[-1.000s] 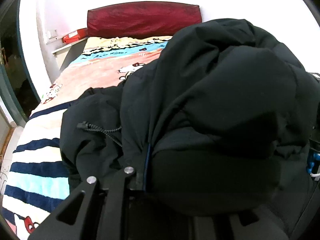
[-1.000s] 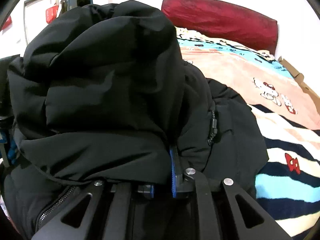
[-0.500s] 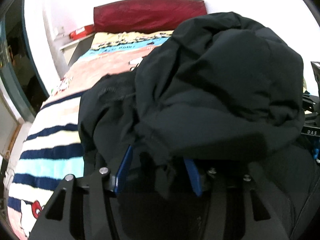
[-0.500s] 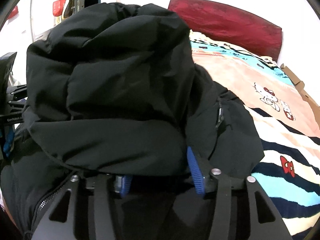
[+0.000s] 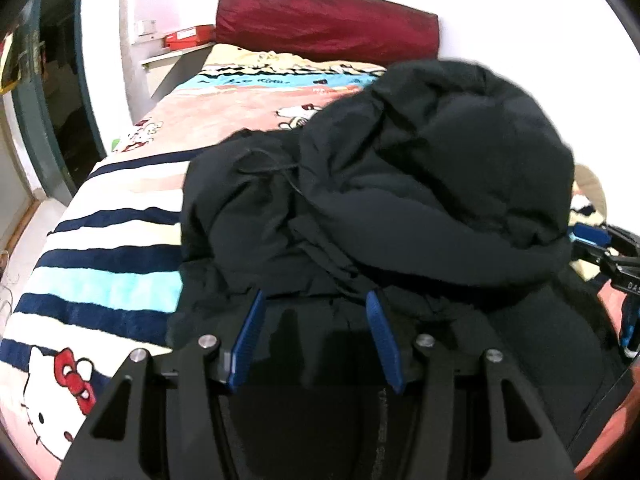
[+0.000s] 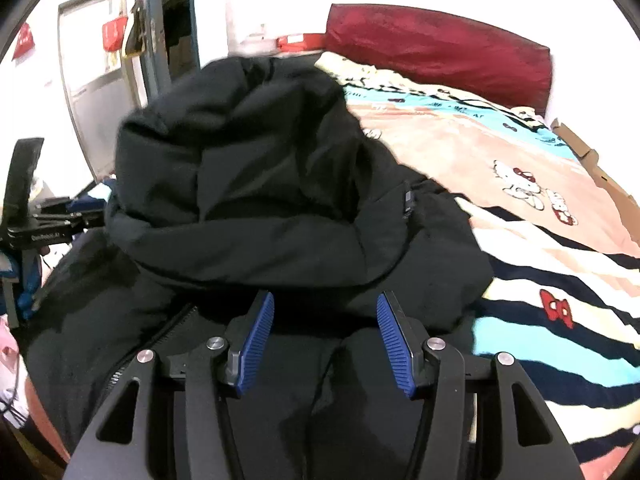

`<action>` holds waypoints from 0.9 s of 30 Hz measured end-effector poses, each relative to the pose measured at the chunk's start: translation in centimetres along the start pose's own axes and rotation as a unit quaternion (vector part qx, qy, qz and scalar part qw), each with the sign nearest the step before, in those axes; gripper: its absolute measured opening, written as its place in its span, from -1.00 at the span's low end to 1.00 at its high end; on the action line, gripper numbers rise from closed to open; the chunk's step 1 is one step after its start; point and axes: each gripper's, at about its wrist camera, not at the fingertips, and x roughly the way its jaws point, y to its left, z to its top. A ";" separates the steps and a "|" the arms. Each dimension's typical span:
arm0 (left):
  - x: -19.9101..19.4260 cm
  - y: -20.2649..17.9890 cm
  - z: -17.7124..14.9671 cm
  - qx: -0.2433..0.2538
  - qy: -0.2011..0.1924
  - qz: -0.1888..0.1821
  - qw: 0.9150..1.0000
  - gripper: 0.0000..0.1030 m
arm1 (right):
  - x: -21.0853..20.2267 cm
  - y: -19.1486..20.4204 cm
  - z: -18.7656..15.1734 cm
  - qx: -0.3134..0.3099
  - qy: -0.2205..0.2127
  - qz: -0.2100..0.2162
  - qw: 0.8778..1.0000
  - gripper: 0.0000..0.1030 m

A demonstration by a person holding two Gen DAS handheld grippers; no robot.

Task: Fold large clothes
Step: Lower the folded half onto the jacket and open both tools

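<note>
Black padded jacket (image 5: 420, 200) lies heaped on the striped cartoon blanket (image 5: 100, 264) of the bed, its hooded end folded over the body. I have just let go: a second ago both grippers pinched the cloth; now the left gripper (image 5: 316, 304) and right gripper (image 6: 325, 304) stand with fingers apart, empty, drawn back. This fold looks placed.

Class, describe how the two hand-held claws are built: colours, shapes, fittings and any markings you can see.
Each claw, left and right, has two matte black angular arms with triangular cut-outs and round silver bolt heads. The fingers carry blue ribbed pads. Seen from the right wrist camera, the left claw's black body bears small white lettering, too blurred to read.
</note>
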 end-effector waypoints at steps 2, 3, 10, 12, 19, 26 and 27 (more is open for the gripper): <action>-0.8 0.5 0.9 -0.012 -0.006 -0.005 1.000 -0.02 | -1.1 -0.3 0.8 0.004 -0.008 0.001 1.000 0.04; -1.1 0.6 1.6 -0.017 -0.009 -0.008 1.000 -0.02 | -1.6 -0.5 1.5 0.006 -0.014 0.003 1.000 0.05; -1.4 -0.2 8.0 -0.029 -0.038 -0.033 0.998 -0.02 | -2.2 -0.4 8.2 0.002 -0.053 0.032 0.998 0.11; -0.9 -1.0 10.3 -0.024 -0.049 -0.039 0.998 -0.02 | -1.3 -0.3 10.3 -0.002 -0.061 0.036 0.997 0.12; 2.9 -4.2 16.0 0.006 -0.057 -0.056 0.997 -0.02 | 2.4 0.7 16.4 -0.014 -0.081 0.052 0.995 0.13; 9.2 -6.2 14.6 0.035 0.002 -0.053 0.998 -0.01 | 8.4 1.2 16.4 -0.019 -0.021 0.054 0.998 0.12; 9.9 -6.5 13.7 0.045 0.012 -0.050 0.998 -0.01 | 9.3 1.2 15.6 -0.018 -0.003 0.056 0.998 0.12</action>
